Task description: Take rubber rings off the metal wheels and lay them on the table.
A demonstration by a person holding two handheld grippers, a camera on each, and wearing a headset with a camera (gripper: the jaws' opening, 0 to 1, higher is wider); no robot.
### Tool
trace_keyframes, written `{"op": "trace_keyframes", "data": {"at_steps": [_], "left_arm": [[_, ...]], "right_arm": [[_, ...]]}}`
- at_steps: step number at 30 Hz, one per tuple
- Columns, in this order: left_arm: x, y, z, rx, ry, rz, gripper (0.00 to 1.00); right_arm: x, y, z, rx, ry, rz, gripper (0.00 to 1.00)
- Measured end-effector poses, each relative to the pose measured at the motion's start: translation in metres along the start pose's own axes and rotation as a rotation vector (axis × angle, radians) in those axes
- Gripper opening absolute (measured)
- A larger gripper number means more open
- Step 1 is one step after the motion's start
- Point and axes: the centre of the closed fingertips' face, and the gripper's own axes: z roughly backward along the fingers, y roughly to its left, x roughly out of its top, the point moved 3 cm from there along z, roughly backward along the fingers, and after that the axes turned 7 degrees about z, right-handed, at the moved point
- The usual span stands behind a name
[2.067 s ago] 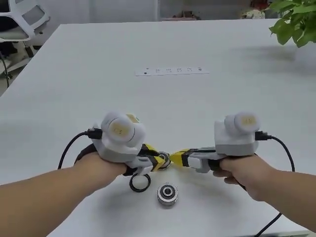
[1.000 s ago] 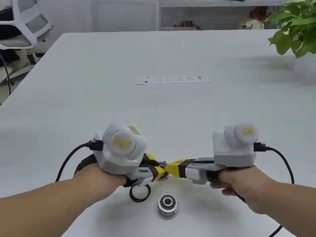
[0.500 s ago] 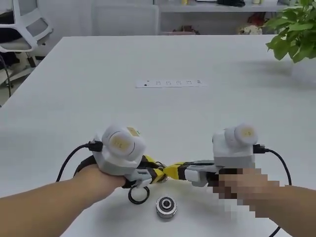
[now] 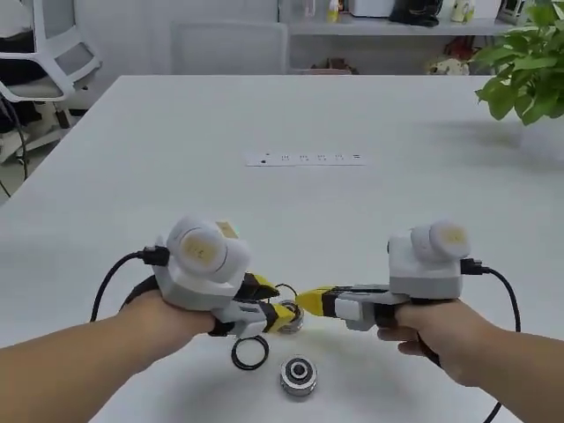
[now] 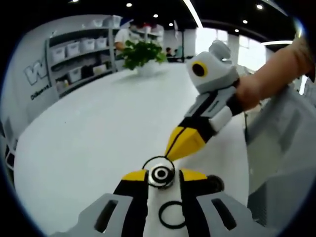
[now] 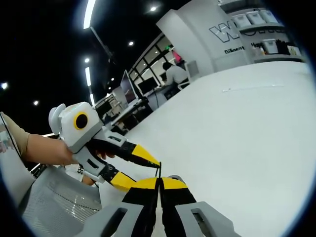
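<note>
Left gripper view: my left gripper [image 5: 162,176] clamps the metal wheel [image 5: 161,174]; my right gripper [image 5: 171,153], directly opposite, pinches its rubber ring [image 5: 150,161].

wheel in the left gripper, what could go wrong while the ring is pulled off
The wheel sits at the very tips of the left gripper, so the pull could drag it out. The ring, pinched thin by the right gripper, could slip free or snap back.
</note>
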Motion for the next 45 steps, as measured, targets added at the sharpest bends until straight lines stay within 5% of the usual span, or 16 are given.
{"op": "trace_keyframes", "data": {"at_steps": [12,23,38,45], "left_arm": [[0.002,0.003,0.04,0.021,-0.071,0.067,0.44],[-0.013,-0.01,0.073,0.023,-0.102,0.106,0.57],[-0.027,-0.011,0.107,0.079,-0.141,0.158,0.64],[-0.033,-0.013,0.111,0.092,-0.138,0.173,0.64]], "right_arm": [[0.012,0.021,-0.001,0.05,-0.032,0.002,0.0],[0.012,0.037,-0.009,0.093,-0.027,-0.014,0.0],[-0.011,0.066,-0.032,0.155,0.083,0.025,0.0],[-0.024,0.062,-0.039,0.132,0.148,0.086,0.0]]}}
